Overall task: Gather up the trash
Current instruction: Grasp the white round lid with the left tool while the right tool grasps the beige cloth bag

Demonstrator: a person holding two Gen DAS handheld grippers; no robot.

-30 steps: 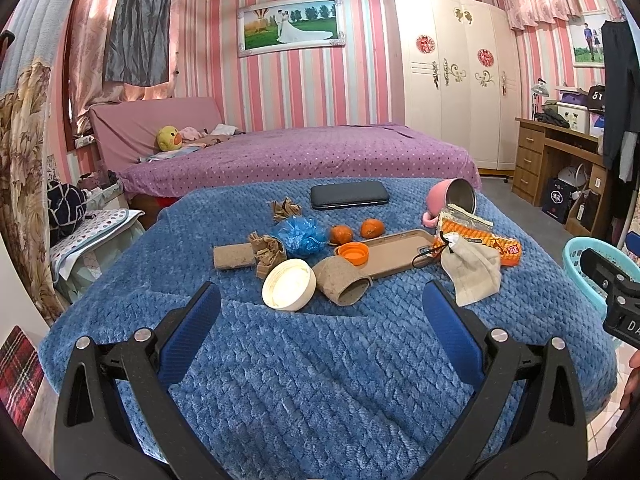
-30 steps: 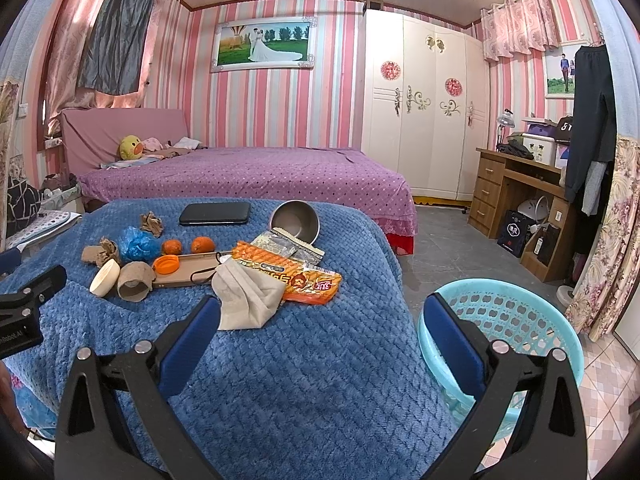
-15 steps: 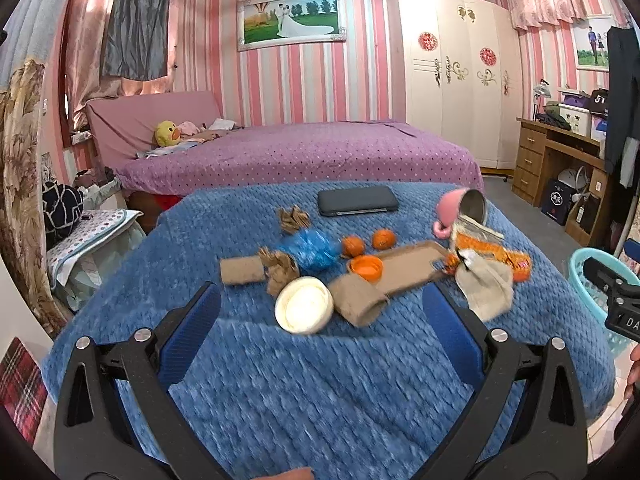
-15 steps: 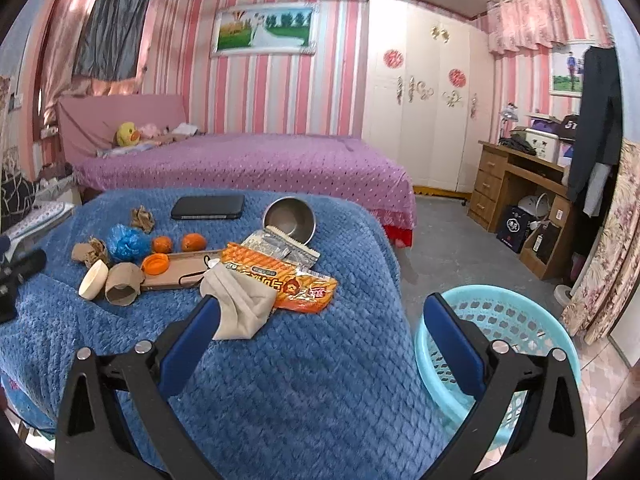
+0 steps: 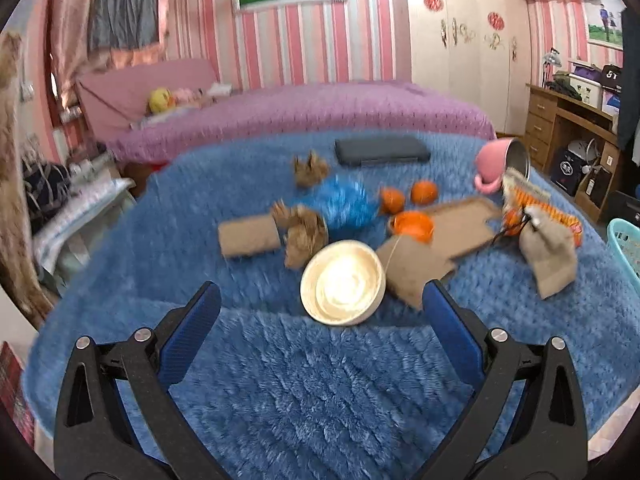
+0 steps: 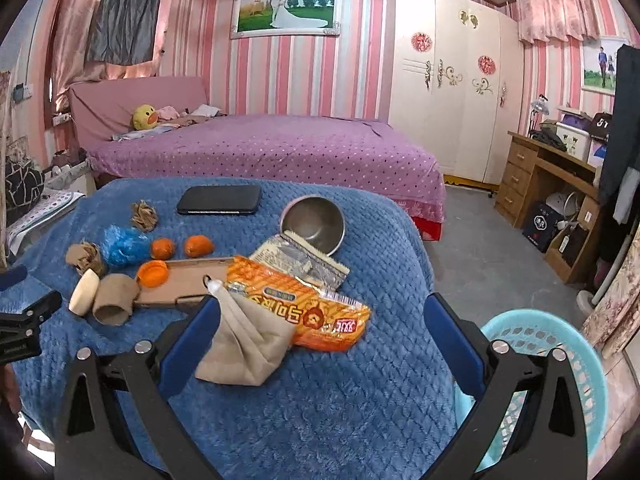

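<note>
Through the left wrist view: left claw (image 5: 320, 312) spread wide, nothing between its blue pads, low over a blue quilted blanket (image 5: 304, 392) draping the table. Bare plush in front of the pads; clutter farther in. Round cream lid (image 5: 343, 282) just beyond the pads, tilted and glossy, touching a brown cardboard tube (image 5: 416, 270) on its right. Second cardboard tube (image 5: 249, 236) to the left, beside crumpled brown paper (image 5: 302, 230). Crinkled blue plastic wad (image 5: 346, 206) behind, then two small oranges (image 5: 408, 196) and an orange cap (image 5: 412, 226) on a flat cardboard piece (image 5: 460, 222). Limp beige cloth pouch (image 5: 550, 256) near the right edge, a sliver of turquoise basket (image 5: 624, 240) past it. Motion-blurred throughout.

Across the right wrist view: right claw (image 6: 320, 320) likewise gaping, gripping nothing, its left pad overlapping the beige pouch (image 6: 248, 344). Shiny orange snack wrapper (image 6: 304, 308) touching the pouch, a silvery foil wrapper (image 6: 300, 260) behind it against a tipped steel-lined cup (image 6: 314, 222). Flat black case (image 6: 219, 199) toward the far edge. Open blanket on the near right, rounded table corner dropping to grey floor; perforated turquoise basket (image 6: 560, 344) on the floor just past that edge, behind the right pad.
</note>
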